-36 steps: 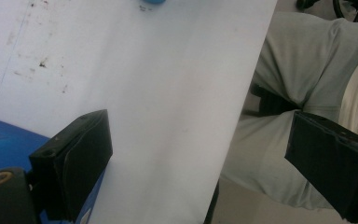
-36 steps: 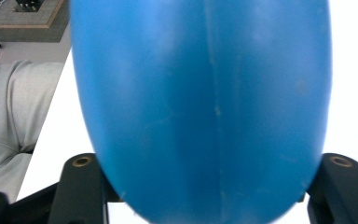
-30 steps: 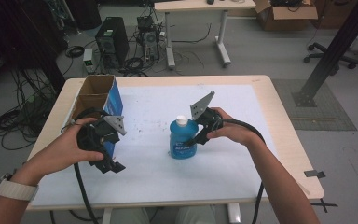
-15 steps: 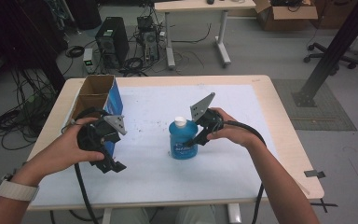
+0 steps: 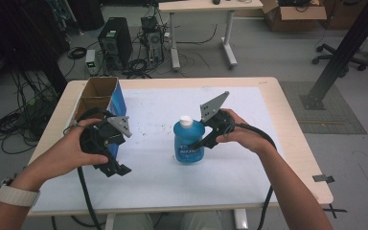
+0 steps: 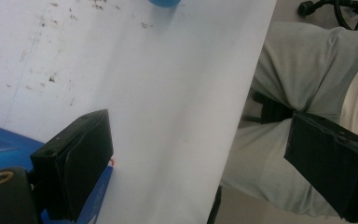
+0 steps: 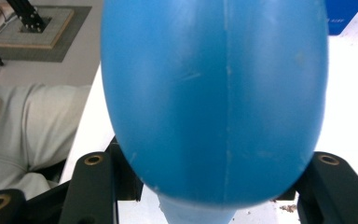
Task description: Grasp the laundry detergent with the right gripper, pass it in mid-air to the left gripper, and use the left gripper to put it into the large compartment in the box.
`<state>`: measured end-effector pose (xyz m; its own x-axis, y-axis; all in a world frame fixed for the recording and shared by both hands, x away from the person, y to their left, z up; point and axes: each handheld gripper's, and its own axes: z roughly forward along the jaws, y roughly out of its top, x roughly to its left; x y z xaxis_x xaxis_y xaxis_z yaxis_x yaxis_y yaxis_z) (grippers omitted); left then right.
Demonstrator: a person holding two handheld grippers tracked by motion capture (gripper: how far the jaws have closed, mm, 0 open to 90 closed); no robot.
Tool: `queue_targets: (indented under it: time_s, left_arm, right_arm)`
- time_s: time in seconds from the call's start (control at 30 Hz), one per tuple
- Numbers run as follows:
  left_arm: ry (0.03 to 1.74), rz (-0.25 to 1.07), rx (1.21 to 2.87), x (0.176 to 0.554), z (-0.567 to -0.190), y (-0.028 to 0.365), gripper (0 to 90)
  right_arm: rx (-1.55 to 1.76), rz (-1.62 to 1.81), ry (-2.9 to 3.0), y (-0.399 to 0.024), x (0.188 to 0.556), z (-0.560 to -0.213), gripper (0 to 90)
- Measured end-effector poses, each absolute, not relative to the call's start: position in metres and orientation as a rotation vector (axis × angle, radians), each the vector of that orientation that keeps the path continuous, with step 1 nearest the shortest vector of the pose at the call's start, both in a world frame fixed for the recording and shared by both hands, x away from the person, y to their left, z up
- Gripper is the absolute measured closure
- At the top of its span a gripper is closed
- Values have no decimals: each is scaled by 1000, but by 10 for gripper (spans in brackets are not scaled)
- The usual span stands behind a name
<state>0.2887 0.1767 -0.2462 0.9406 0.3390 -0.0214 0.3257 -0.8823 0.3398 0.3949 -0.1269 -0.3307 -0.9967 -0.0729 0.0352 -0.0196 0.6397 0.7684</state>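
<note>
Blue translucent plastic bottle with a white cap (image 5: pixel 189 142) stands upright near the middle of the white-covered table (image 5: pixel 249 163), with the right gripper (image 5: pixel 202 142) set against its side, jaws flanking the body and apparently closed on it, judged to steady it. Left gripper (image 5: pixel 116 168) hangs wide open and empty beside the open blue cardboard box (image 5: pixel 117 98), seemingly waiting.

The blue bottle (image 5: pixel 189 142) carries a label with white lettering, too small and blurred to read in the high view. In the right gripper view, white print on the blue box (image 7: pixel 344 14) is likewise illegible. No other writing can be made out.
</note>
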Motion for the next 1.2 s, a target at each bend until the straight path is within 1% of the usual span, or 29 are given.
queue_targets:
  time_s: [0.2,0.7,0.9,1.0,1.2]
  left_arm:
    - [458,48,2755,289,-238,170,79]
    - [371,95,2769,290,-204,142,77]
    - [334,76,2783,291,-191,131,72]
    - [309,44,2791,293,-185,125,71]
    - [272,43,2802,294,-172,111,67]
  right_arm:
    - [64,-1347,-2761,-132,386,-314,435]
    - [51,-1425,-2729,-145,355,-275,438]
    - [63,-1439,-2716,-146,347,-265,438]
    - [65,-1440,-2716,-146,345,-263,438]
    - [60,-1443,-2701,-144,341,-260,439]
